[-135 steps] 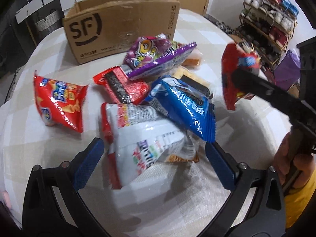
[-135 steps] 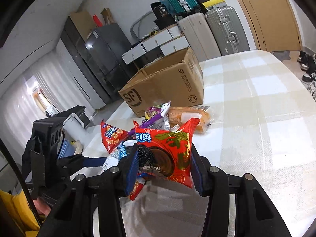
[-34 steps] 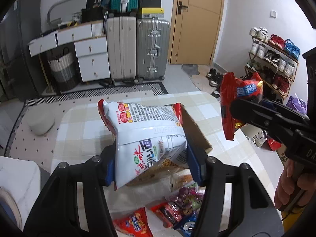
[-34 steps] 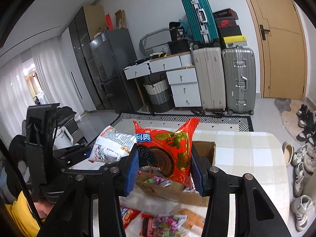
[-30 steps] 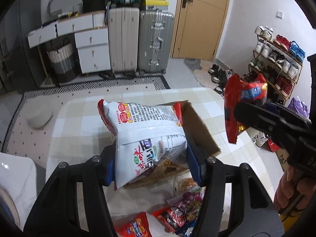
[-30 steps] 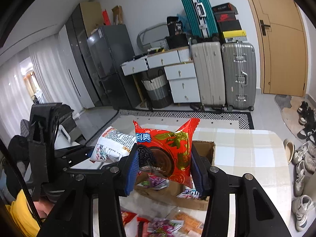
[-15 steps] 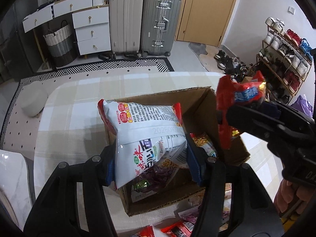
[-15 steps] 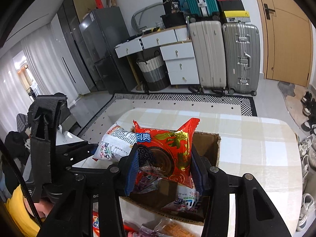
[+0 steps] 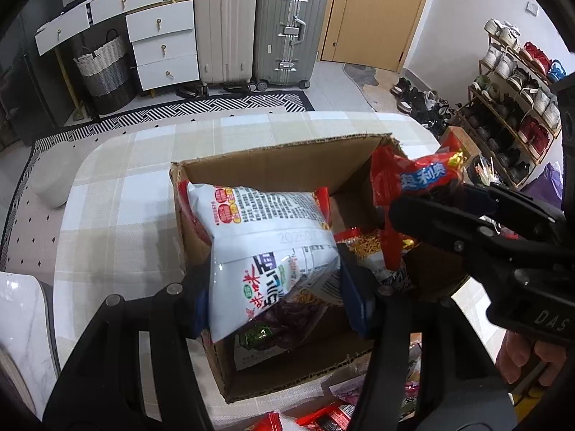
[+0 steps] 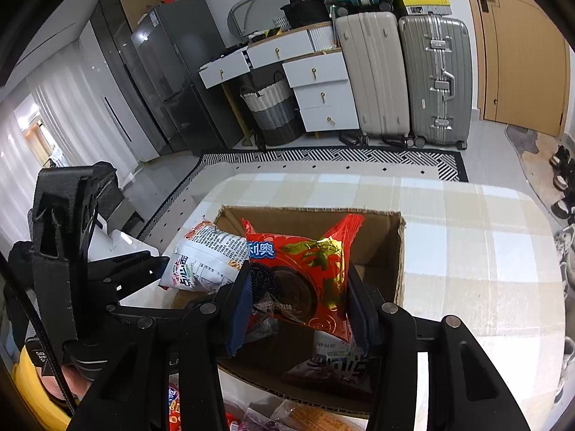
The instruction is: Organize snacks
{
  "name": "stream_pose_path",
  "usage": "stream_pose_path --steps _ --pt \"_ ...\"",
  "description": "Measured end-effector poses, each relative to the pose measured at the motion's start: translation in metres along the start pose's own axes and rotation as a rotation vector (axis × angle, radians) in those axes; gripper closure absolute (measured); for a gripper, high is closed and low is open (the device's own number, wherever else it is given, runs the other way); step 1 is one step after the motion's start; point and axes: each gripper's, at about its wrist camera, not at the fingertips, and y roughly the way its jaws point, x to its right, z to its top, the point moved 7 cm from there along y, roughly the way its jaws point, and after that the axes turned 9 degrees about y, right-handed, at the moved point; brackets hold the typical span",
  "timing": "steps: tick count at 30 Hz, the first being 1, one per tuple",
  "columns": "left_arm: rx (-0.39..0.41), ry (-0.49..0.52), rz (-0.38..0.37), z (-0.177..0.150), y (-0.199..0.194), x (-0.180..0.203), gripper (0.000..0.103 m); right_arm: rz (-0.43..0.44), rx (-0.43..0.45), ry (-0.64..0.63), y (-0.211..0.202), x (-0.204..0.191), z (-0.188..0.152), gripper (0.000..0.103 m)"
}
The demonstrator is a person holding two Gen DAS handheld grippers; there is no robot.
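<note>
My left gripper [image 9: 276,287] is shut on a white snack bag [image 9: 266,248] with red corners and holds it over the left half of the open cardboard box [image 9: 273,160]. My right gripper [image 10: 300,305] is shut on a red cookie packet [image 10: 305,273] and holds it over the box [image 10: 399,251]. The red packet also shows in the left wrist view [image 9: 409,186], above the box's right side. The white bag also shows in the right wrist view [image 10: 201,258]. Several snack packs [image 9: 363,248] lie inside the box.
The box stands on a checked tablecloth [image 9: 118,194]. Loose snacks [image 9: 323,418] lie on the table in front of the box. Suitcases [image 9: 258,21], drawers [image 9: 158,39] and a shoe rack [image 9: 517,82] stand beyond the table.
Both grippers have moved forward and down with their packs. The box's open top now lies right under them, and its contents show.
</note>
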Motion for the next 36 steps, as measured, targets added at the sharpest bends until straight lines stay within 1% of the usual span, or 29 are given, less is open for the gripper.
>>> stream_pose_path --steps 7,13,17,21,24,27,29,32,35,36 --pt "-0.013 0.001 0.007 -0.004 0.007 -0.001 0.047 -0.001 -0.011 0.009 0.003 0.003 -0.004 0.056" --pt "-0.033 -0.013 0.007 -0.015 0.003 0.005 0.047 -0.008 -0.022 0.026 0.003 0.004 -0.010 0.056" --pt "-0.042 -0.001 0.022 -0.013 0.004 0.005 0.047 -0.010 -0.039 0.032 0.006 0.006 -0.014 0.056" --pt "-0.049 -0.007 0.020 -0.016 0.004 0.005 0.045 -0.012 -0.041 0.038 0.006 0.008 -0.015 0.056" --pt "-0.039 -0.023 0.009 -0.019 0.000 0.005 0.045 -0.013 -0.048 0.064 0.006 0.013 -0.017 0.056" --pt "-0.033 -0.020 0.026 -0.020 -0.004 0.004 0.044 -0.014 -0.071 0.082 0.009 0.016 -0.020 0.056" --pt "-0.031 -0.023 0.039 -0.023 -0.007 0.002 0.040 -0.015 -0.081 0.082 0.011 0.016 -0.023 0.056" --pt "-0.017 -0.028 0.037 -0.028 -0.015 0.002 0.040 -0.023 -0.092 0.080 0.013 0.018 -0.025 0.056" --pt "-0.007 -0.011 0.059 -0.030 -0.023 0.006 0.039 -0.024 -0.100 0.088 0.014 0.020 -0.026 0.056" --pt "-0.006 0.002 0.070 -0.031 -0.026 0.009 0.038 -0.025 -0.103 0.087 0.014 0.020 -0.026 0.056"
